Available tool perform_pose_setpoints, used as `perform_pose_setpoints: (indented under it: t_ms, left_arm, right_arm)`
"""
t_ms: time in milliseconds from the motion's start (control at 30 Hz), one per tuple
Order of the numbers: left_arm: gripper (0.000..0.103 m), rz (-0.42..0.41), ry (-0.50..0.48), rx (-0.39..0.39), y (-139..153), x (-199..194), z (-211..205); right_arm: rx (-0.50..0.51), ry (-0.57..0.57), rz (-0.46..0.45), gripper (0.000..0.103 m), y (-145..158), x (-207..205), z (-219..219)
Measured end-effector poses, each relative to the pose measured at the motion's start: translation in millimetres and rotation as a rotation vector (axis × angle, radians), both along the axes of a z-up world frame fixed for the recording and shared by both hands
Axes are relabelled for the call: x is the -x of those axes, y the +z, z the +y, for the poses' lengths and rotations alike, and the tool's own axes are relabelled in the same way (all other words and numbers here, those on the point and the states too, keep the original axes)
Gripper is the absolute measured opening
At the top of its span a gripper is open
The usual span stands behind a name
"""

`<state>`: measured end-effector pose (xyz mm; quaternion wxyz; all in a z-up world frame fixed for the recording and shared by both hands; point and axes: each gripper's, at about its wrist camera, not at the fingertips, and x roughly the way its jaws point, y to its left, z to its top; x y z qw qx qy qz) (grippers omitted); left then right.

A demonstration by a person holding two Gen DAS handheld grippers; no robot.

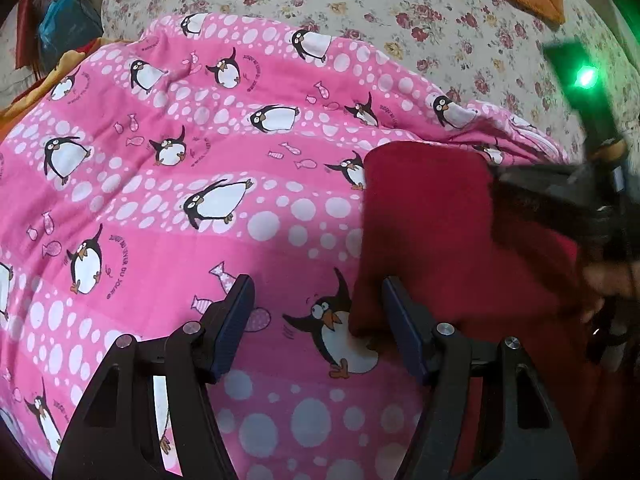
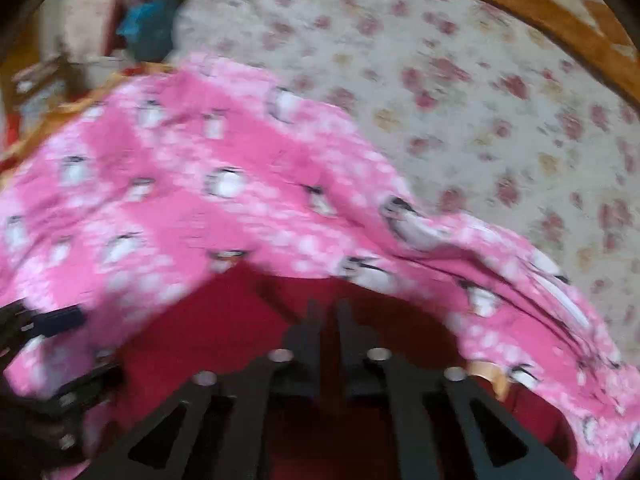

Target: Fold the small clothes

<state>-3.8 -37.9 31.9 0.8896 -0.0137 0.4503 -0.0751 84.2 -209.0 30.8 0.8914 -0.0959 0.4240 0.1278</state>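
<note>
Red garment (image 1: 460, 240) on penguin blanket (image 1: 180, 200); left gripper (image 1: 318, 320) wide at its near corner. Right gripper (image 2: 328, 316), fingers together over red cloth (grip unclear, view blurred).

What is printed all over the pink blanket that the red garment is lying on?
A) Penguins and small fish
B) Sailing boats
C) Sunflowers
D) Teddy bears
A: the left wrist view shows the pink blanket covered with black-and-white penguins, small fish and white dots, with the red garment lying on it.
</note>
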Motion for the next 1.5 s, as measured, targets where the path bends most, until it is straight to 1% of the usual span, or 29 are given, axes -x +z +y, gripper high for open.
perform_pose_setpoints:
  t_ms: [67, 167, 200, 267, 300, 333, 367, 400, 433, 500, 533, 600, 667, 733, 800, 867, 967, 1000, 1033, 1100, 1133, 1167, 1200, 1233, 1267, 1367, 1400, 1433, 1500]
  left_arm:
    - [0.066, -0.001, 0.001, 0.009, 1, 0, 1]
    - [0.066, -0.011, 0.000, 0.007, 4, 1, 2]
    - [0.066, -0.022, -0.001, 0.002, 6, 2, 1]
    - [0.066, -0.042, -0.007, 0.000, 10, 4, 0]
    - [0.066, -0.051, -0.012, 0.005, 12, 6, -1]
    - [0.066, -0.060, -0.019, 0.019, 14, 7, -2]
    - [0.066, -0.068, -0.028, 0.031, 16, 9, -3]
    - [0.066, -0.076, -0.037, 0.037, 17, 10, -5]
    - [0.066, -0.082, -0.045, 0.036, 18, 11, -8]
    - [0.066, -0.095, -0.064, 0.029, 20, 13, -14]
    - [0.066, -0.100, -0.078, 0.029, 21, 16, -17]
    - [0.066, -0.107, -0.106, 0.035, 23, 19, -21]
    - [0.066, -0.118, -0.128, 0.036, 25, 22, -26]
    - [0.066, -0.123, -0.139, 0.035, 26, 25, -30]
    - [0.066, -0.117, -0.140, 0.037, 25, 25, -31]
    - [0.066, -0.106, -0.134, 0.044, 23, 26, -31]
    - [0.066, -0.100, -0.125, 0.052, 22, 28, -32]
    - [0.066, -0.103, -0.125, 0.049, 22, 29, -32]
    - [0.066, -0.106, -0.128, 0.047, 23, 30, -33]
    - [0.066, -0.120, -0.136, 0.042, 25, 32, -36]
    - [0.066, -0.124, -0.138, 0.039, 26, 32, -37]
    - [0.066, -0.126, -0.140, 0.034, 26, 31, -38]
    - [0.066, -0.124, -0.141, 0.032, 26, 30, -39]
    - [0.066, -0.122, -0.142, 0.033, 25, 30, -39]
    - [0.066, -0.118, -0.143, 0.036, 24, 29, -39]
    - [0.066, -0.106, -0.146, 0.040, 22, 28, -39]
    - [0.066, -0.105, -0.147, 0.041, 22, 28, -40]
    - [0.066, -0.104, -0.147, 0.041, 22, 27, -40]
    - [0.066, -0.108, -0.148, 0.035, 22, 27, -40]
  right_arm:
    - [-0.056, -0.029, 0.066, 0.005, -12, -4, -9]
    - [-0.128, -0.076, 0.073, 0.006, -3, 5, -25]
    - [-0.143, -0.091, 0.068, 0.008, 2, 11, -29]
    - [-0.188, -0.105, 0.049, 0.024, 10, 31, -37]
    - [-0.207, -0.104, 0.042, 0.048, 13, 40, -39]
    - [-0.227, -0.101, 0.032, 0.067, 13, 52, -40]
    - [-0.243, -0.092, 0.029, 0.071, 12, 60, -39]
    - [-0.249, -0.080, 0.041, 0.071, 7, 64, -38]
    - [-0.232, -0.068, 0.079, 0.071, -3, 66, -35]
    - [-0.197, -0.087, 0.137, 0.071, -18, 66, -33]
    - [-0.210, -0.096, 0.139, 0.071, -19, 69, -36]
    - [-0.250, -0.130, 0.123, 0.071, -6, 81, -49]
    - [-0.314, -0.155, 0.082, 0.071, 11, 100, -68]
    - [-0.330, -0.176, 0.057, 0.071, 21, 122, -87]
    - [-0.304, -0.198, 0.074, 0.071, 24, 143, -105]
    - [-0.263, -0.237, 0.124, 0.071, 14, 156, -122]
    - [-0.208, -0.317, 0.171, 0.071, -5, 162, -151]
    - [-0.196, -0.337, 0.179, 0.069, -8, 163, -160]
    - [-0.167, -0.361, 0.166, 0.064, -9, 162, -172]
    - [-0.116, -0.408, 0.115, 0.058, -4, 166, -200]
    - [-0.096, -0.440, 0.092, 0.058, -2, 164, -213]
    - [-0.092, -0.466, 0.093, 0.058, -3, 162, -223]
    - [-0.108, -0.511, 0.123, 0.058, -6, 158, -237]
    - [-0.153, -0.535, 0.156, 0.057, -9, 154, -248]
    - [-0.186, -0.534, 0.163, 0.057, -9, 155, -252]
    - [-0.226, -0.479, 0.102, 0.058, 7, 163, -248]
    - [-0.236, -0.464, 0.091, 0.061, 10, 164, -244]
    - [-0.236, -0.450, 0.092, 0.066, 12, 161, -238]
    - [-0.177, -0.436, 0.105, 0.068, 9, 149, -223]
